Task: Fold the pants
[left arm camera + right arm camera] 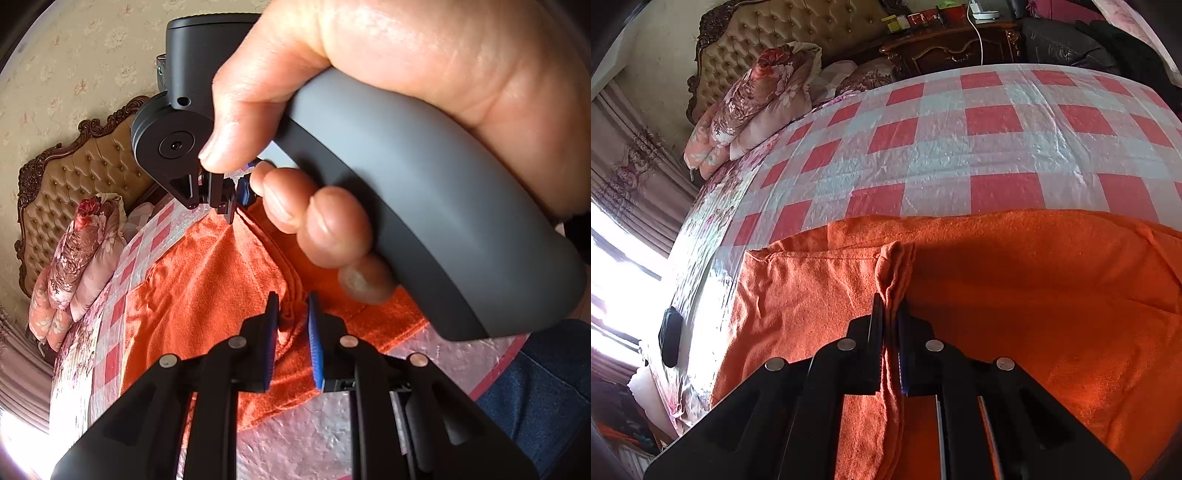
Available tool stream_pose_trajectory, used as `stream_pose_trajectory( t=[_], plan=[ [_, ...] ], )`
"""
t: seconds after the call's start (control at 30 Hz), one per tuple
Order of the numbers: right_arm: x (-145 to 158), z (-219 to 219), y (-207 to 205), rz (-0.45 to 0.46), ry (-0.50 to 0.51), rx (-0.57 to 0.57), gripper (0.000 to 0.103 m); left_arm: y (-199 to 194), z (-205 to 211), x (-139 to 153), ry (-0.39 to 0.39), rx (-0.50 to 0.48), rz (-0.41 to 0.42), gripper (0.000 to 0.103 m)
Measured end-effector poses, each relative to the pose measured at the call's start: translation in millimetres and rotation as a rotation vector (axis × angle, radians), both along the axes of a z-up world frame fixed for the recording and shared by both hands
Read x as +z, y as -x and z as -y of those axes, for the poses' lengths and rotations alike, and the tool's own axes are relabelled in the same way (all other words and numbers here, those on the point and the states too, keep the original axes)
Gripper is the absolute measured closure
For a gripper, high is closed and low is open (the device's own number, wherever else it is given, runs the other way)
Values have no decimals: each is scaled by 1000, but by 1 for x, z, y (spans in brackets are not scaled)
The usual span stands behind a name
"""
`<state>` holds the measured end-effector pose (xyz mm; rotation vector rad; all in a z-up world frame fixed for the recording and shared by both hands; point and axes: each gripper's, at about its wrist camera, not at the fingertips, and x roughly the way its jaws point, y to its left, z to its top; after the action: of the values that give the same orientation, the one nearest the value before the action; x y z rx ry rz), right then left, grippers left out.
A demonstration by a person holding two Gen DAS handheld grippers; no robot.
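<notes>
The orange pants [207, 280] lie spread on the red-and-white checked bed cover [122, 306]. My left gripper [291, 314] sits low over them, its blue-padded jaws narrowly apart around a raised fold of the cloth. In the left wrist view my right gripper [236, 199], held in a hand, pinches the pants' far edge. In the right wrist view my right gripper [890, 317] is shut on a bunched fold of the orange pants [1034, 295], which cover the near part of the bed cover [942, 147].
Floral pillows [753, 103] are stacked by the tufted headboard [798, 26] at the far left. A dark nightstand [953, 44] with small items stands behind the bed. A bright window [617, 288] is at the left. A dark object [670, 339] lies at the bed's left edge.
</notes>
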<state>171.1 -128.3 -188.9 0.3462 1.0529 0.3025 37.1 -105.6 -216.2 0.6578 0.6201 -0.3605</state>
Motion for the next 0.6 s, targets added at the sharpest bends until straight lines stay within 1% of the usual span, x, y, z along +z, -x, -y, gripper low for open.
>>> stream_pose_trajectory(
  t=[0.3, 0.43, 0.5, 0.53, 0.57, 0.6],
  plan=[
    [-3, 4, 0, -6, 4, -6, 94, 1, 2, -4, -8, -4, -11, 87],
    [-12, 2, 0, -21, 42, -5, 94, 1, 0, -4, 11, -3, -29, 85],
    [-12, 1, 1, -11, 52, -9, 95, 0, -3, -2, 35, 0, -45, 83],
    [-12, 0, 2, -7, 63, -9, 95, 1, -4, -1, 43, 0, -49, 78],
    [-11, -1, 2, -3, 76, -6, 95, 2, -5, 0, 48, 1, -49, 71],
    [-11, -3, 3, 1, 90, -4, 94, 3, -7, 1, 54, 2, -45, 67]
  ],
)
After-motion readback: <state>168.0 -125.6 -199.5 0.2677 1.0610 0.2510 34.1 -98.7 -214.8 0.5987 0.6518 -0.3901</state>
